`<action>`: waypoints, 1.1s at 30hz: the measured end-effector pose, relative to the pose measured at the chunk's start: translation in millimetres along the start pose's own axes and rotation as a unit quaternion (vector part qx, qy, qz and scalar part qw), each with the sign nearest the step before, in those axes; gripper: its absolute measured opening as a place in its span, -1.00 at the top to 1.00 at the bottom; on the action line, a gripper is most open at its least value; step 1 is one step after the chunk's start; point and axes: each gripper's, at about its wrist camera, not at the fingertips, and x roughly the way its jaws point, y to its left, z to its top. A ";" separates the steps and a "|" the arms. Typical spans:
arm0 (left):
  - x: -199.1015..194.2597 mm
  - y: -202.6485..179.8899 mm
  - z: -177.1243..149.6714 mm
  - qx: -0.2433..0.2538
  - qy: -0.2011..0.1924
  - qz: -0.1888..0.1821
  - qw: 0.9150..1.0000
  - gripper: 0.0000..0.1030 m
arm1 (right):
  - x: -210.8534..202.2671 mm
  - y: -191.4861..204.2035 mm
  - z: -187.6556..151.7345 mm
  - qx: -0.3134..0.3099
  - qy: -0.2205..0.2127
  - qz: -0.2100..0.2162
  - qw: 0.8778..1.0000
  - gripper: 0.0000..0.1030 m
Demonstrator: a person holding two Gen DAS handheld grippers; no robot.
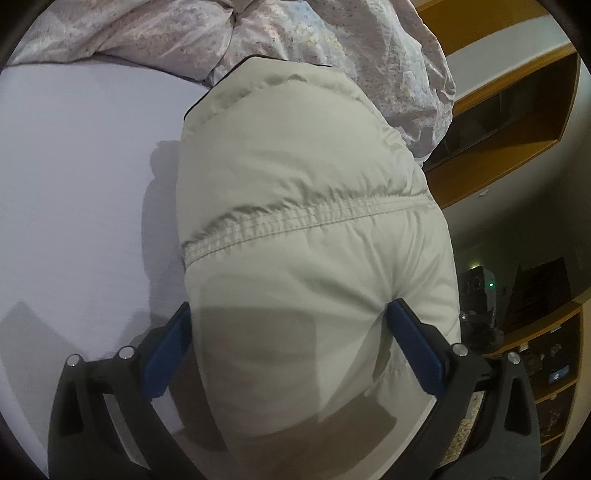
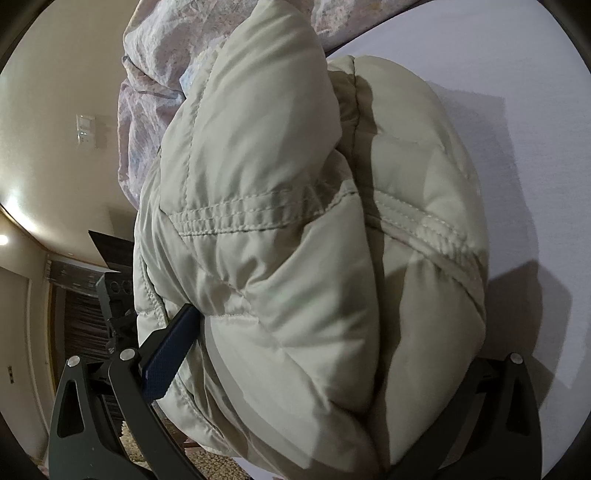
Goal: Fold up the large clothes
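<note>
My left gripper (image 1: 291, 354) has its blue pads (image 1: 168, 356) set wide, one pad on each side of a thick wad of the puffy jacket (image 1: 295, 177), and the far pad dimples the fabric, so I read it as clamped on the padding. My right gripper (image 2: 295, 369) shows only one blue pad (image 2: 168, 356), pressed into the jacket's (image 2: 280, 229) near edge; the other finger is buried behind the bulk, so I judge it holding but can't confirm the bite. The jacket sits along the right side of the bed sheet (image 1: 81, 192), its far end up against the crumpled floral duvet (image 1: 295, 33). It looks doubled over lengthwise already: in the right wrist view one padded layer lies over another, gathered stitched bands nearly matching. I'd call that well along, with at least one more fold and a flattening left. The shell is pale cream, smooth, faintly shiny, quilted in fat cushions, dark piping at the far edge. The sheet is flat, matte, pale lilac.
</note>
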 end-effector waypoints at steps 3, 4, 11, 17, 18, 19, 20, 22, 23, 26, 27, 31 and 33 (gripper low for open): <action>3.0 2.2 1.0 -0.013 -0.006 -0.010 1.000 -0.97 | 4.4 2.3 3.2 -0.002 -0.004 0.006 1.000 -0.97; 3.2 2.9 1.3 -0.016 -0.008 -0.012 1.000 -0.97 | 6.3 4.3 3.8 -0.004 -0.005 0.009 1.000 -0.97; 1.2 5.9 2.2 -0.029 -0.012 -0.031 0.999 -0.96 | 5.0 4.4 -1.7 -0.031 -0.026 0.034 0.999 -0.97; -6.7 0.8 4.3 -0.027 -0.019 -0.045 0.998 -0.80 | -2.6 -0.5 -9.1 -0.041 -0.047 0.073 0.995 -0.64; -8.9 -0.3 4.9 -0.027 -0.022 -0.046 0.998 -0.79 | -3.7 1.3 -9.7 -0.045 -0.052 0.081 0.994 -0.55; -12.5 -0.7 6.5 -0.026 -0.026 -0.047 0.998 -0.79 | -3.7 4.4 -9.6 -0.050 -0.055 0.088 0.993 -0.53; -16.8 -0.3 8.0 -0.027 -0.030 -0.049 0.998 -0.79 | -2.4 7.6 -9.4 -0.054 -0.057 0.091 0.993 -0.50; -28.1 1.7 10.6 -0.026 -0.041 -0.051 0.998 -0.79 | 0.9 16.0 -6.9 -0.061 -0.058 0.096 0.992 -0.45; -32.2 2.0 12.4 -0.025 -0.046 -0.050 0.997 -0.79 | 3.4 22.4 -3.9 -0.066 -0.058 0.100 0.991 -0.42; -53.5 4.2 20.2 -0.017 -0.069 -0.046 0.996 -0.79 | 10.1 41.4 6.0 -0.086 -0.057 0.111 0.988 -0.37; -59.7 6.0 21.2 -0.015 -0.074 -0.045 0.996 -0.79 | 11.7 46.4 9.4 -0.093 -0.055 0.114 0.988 -0.37; -90.2 15.6 29.8 0.000 -0.110 -0.030 0.994 -0.79 | 32.5 69.8 22.7 -0.121 -0.043 0.121 0.984 -0.37; -100.9 21.1 31.8 0.004 -0.125 -0.017 0.992 -0.79 | 45.1 76.1 25.9 -0.133 -0.034 0.122 0.983 -0.35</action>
